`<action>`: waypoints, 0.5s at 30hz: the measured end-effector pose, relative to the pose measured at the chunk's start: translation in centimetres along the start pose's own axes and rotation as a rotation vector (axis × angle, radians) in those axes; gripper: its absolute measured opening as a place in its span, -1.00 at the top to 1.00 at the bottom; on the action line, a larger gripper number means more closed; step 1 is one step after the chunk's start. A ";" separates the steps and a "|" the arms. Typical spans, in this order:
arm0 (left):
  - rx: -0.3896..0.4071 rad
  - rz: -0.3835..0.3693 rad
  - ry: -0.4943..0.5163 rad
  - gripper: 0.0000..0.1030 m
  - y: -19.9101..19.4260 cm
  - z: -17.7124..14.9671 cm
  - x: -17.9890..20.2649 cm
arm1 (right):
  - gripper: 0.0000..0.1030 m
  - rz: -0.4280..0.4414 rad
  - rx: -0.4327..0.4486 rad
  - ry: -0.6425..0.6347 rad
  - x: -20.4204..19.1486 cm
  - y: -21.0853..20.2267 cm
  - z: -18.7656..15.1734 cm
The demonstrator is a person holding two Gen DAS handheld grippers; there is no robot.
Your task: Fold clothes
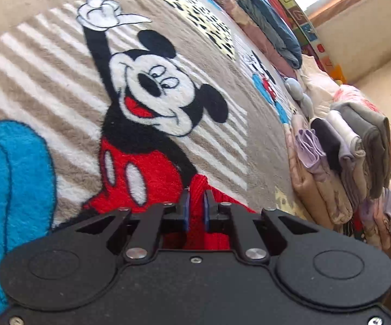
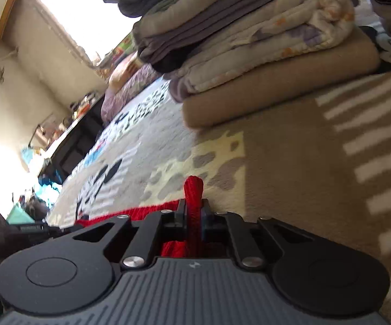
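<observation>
A red knit garment (image 1: 196,205) is pinched between the blue pads of my left gripper (image 1: 196,197), which is shut on its edge just above the bed. In the right wrist view the same red garment (image 2: 192,195) sticks up as a folded ridge between the pads of my right gripper (image 2: 193,208), also shut on it. More of the red knit spreads to the left along the blanket below that gripper. Most of the garment is hidden under both gripper bodies.
The bed is covered by a beige cartoon-mouse blanket (image 1: 60,62). A pile of folded clothes (image 1: 344,157) stands at its right edge. Rolled bedding (image 1: 266,19) lies along the far side. A stack of folded blankets (image 2: 263,54) rises just ahead of the right gripper.
</observation>
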State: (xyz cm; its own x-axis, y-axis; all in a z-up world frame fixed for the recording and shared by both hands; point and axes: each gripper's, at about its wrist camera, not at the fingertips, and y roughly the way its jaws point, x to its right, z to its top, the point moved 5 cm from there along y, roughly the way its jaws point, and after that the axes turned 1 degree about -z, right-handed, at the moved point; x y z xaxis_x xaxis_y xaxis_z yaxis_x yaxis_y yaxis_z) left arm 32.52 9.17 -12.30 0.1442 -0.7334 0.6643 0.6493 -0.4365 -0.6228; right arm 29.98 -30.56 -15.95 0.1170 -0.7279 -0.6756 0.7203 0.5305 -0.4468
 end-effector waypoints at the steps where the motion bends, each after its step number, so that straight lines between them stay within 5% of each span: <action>1: -0.004 0.006 -0.005 0.75 0.2 0.0 -0.2 | 0.79 -0.001 -0.005 0.028 0.6 0.0 0.0; 3: -0.004 0.007 0.010 0.71 -0.1 0.1 0.2 | 0.82 -0.015 -0.032 0.027 0.9 0.5 -0.3; 7: 0.079 0.052 0.127 0.21 -2.4 0.6 2.6 | 0.38 -0.042 0.012 -0.046 -0.7 -0.5 0.3; 10: 0.108 0.056 0.306 0.21 -3.7 -0.1 5.7 | 0.33 -0.067 0.061 -0.198 -3.0 -1.8 1.1; 15: -0.024 -0.031 0.604 0.22 -0.8 -5.4 11.4 | 0.38 0.002 0.004 -0.476 -7.8 -1.5 -0.4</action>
State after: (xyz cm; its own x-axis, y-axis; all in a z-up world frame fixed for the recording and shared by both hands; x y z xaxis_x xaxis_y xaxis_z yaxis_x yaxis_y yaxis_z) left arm 29.64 -1.61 -6.47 -0.3288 -0.8834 0.3340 0.6282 -0.4686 -0.6210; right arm 27.77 -25.48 -10.22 0.4184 -0.8454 -0.3319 0.7223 0.5313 -0.4428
